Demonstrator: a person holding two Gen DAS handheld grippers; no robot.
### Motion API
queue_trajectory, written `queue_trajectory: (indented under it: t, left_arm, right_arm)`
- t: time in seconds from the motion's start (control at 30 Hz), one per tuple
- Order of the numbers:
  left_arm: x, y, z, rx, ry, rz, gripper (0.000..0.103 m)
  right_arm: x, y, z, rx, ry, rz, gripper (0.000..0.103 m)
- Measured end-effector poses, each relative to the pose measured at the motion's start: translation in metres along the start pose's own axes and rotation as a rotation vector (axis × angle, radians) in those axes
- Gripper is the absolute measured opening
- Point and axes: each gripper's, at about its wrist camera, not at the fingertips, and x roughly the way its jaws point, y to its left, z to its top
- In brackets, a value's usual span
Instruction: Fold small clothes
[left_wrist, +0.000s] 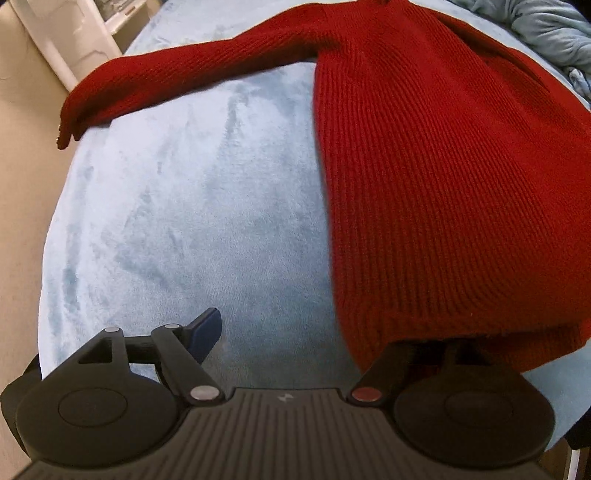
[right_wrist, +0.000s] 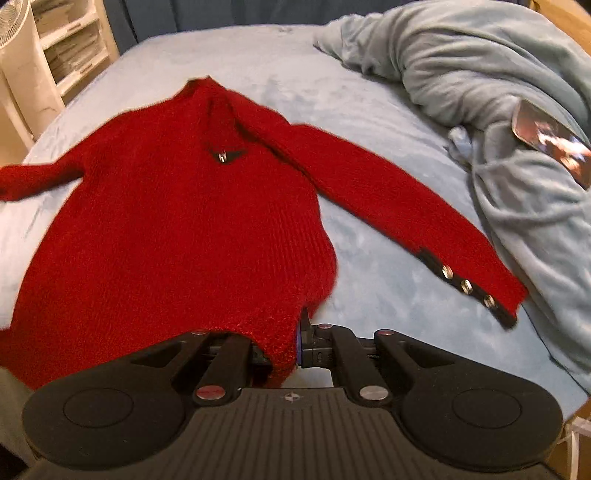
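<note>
Bedding in pale blue plush (right_wrist: 388, 266) carries a red knit sweater (right_wrist: 177, 229) spread flat, collar toward the far edge, hem at the near edge, one sleeve reaching the left edge and the buttoned one pointing at a rumpled blue blanket (right_wrist: 480, 74) along the right side. The right gripper (right_wrist: 284, 347) pinches the hem's near corner. The left gripper (left_wrist: 314, 332) stands wide, one finger on bare plush, the other hidden under the hem.

Sweater (right_wrist: 177, 221) on bed (right_wrist: 369, 258), left of blanket (right_wrist: 480, 92)
</note>
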Motion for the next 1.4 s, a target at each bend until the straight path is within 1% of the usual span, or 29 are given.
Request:
queue_trajectory:
  t: [0.03,0.1,0.17,0.23,0.3,0.33,0.37,0.43,0.47,0.5,0.53,0.57,0.6,0.63,0.67,0.73,0.83,0.93,1.0,1.07,1.23,1.33,1.4]
  left_arm:
    - [0.000,0.001,0.001,0.001,0.005,-0.007,0.082]
    - [0.000,0.002,0.002,0.008,0.008,-0.017,0.082]
    - [-0.001,0.002,0.002,0.018,0.005,-0.020,0.082]
    - [-0.001,0.003,0.001,0.025,-0.004,-0.026,0.082]
    - [0.000,0.004,-0.001,0.021,-0.011,-0.033,0.082]
    - [0.000,0.004,-0.002,0.020,-0.013,-0.031,0.082]
    - [-0.001,0.004,-0.004,0.017,-0.019,-0.029,0.082]
    - [-0.005,0.003,-0.007,0.007,-0.028,-0.025,0.082]
    - [-0.007,0.003,-0.007,0.002,-0.032,-0.026,0.082]
    - [-0.011,0.003,-0.009,-0.006,-0.042,-0.034,0.082]
    - [-0.014,0.002,-0.010,-0.009,-0.054,-0.038,0.082]
    - [-0.017,0.001,-0.012,-0.009,-0.071,-0.038,0.082]
    - [-0.020,0.000,-0.013,-0.008,-0.087,-0.032,0.082]
    - [-0.022,-0.001,-0.015,-0.010,-0.099,-0.028,0.082]
    - [-0.024,-0.002,-0.017,-0.017,-0.108,-0.028,0.082]
    - [-0.030,-0.003,-0.022,-0.031,-0.124,-0.032,0.082]
    - [-0.039,-0.006,-0.032,-0.019,-0.168,-0.033,0.083]
    - [-0.043,-0.009,-0.040,-0.032,-0.188,-0.009,0.083]
    - [-0.042,-0.012,-0.043,-0.049,-0.186,0.008,0.083]
    - [-0.043,-0.015,-0.042,-0.061,-0.186,0.007,0.083]
    - [-0.036,-0.027,-0.027,-0.087,-0.194,-0.013,0.083]
    - [-0.017,-0.037,-0.014,-0.089,-0.152,0.004,0.083]
    - [-0.004,-0.043,-0.010,-0.076,-0.119,0.015,0.083]
  right_arm:
    - [0.001,0.002,0.009,-0.017,-0.027,0.000,0.003]
    - [-0.001,0.005,0.025,-0.063,-0.124,-0.008,0.003]
    - [-0.004,0.012,0.034,-0.094,-0.153,-0.012,0.003]
    - [-0.010,0.018,0.030,-0.128,-0.171,0.019,0.003]
    - [-0.017,0.018,0.031,-0.117,-0.210,0.030,0.003]
    - [-0.019,0.018,0.034,-0.115,-0.214,0.043,0.003]
    - [-0.022,0.018,0.041,-0.106,-0.213,0.069,0.003]
    - [-0.033,0.011,0.072,-0.031,-0.207,0.141,0.003]
    - [-0.044,0.011,0.089,-0.011,-0.232,0.162,0.003]
    - [-0.057,0.015,0.101,-0.045,-0.266,0.160,0.003]
    - [-0.070,0.019,0.107,-0.084,-0.278,0.162,0.003]
    - [-0.079,0.019,0.107,-0.087,-0.275,0.178,0.003]
    - [-0.086,0.018,0.102,-0.077,-0.266,0.181,0.003]
    - [-0.090,0.018,0.094,-0.078,-0.264,0.164,0.003]
    - [-0.093,0.015,0.082,-0.073,-0.265,0.140,0.003]
    - [-0.094,0.007,0.054,-0.018,-0.244,0.113,0.003]
    - [-0.090,-0.004,0.006,0.063,-0.202,0.068,0.004]
    - [-0.078,-0.013,-0.028,0.135,-0.191,0.016,0.004]
    - [-0.070,-0.022,-0.041,0.191,-0.176,-0.009,0.004]
    - [-0.066,-0.026,-0.045,0.230,-0.164,-0.002,0.004]
    - [-0.059,-0.028,-0.049,0.209,-0.192,0.015,0.008]
    - [-0.033,-0.037,-0.053,0.263,-0.160,0.040,0.008]
    - [-0.012,-0.040,-0.057,0.281,-0.128,0.044,0.012]
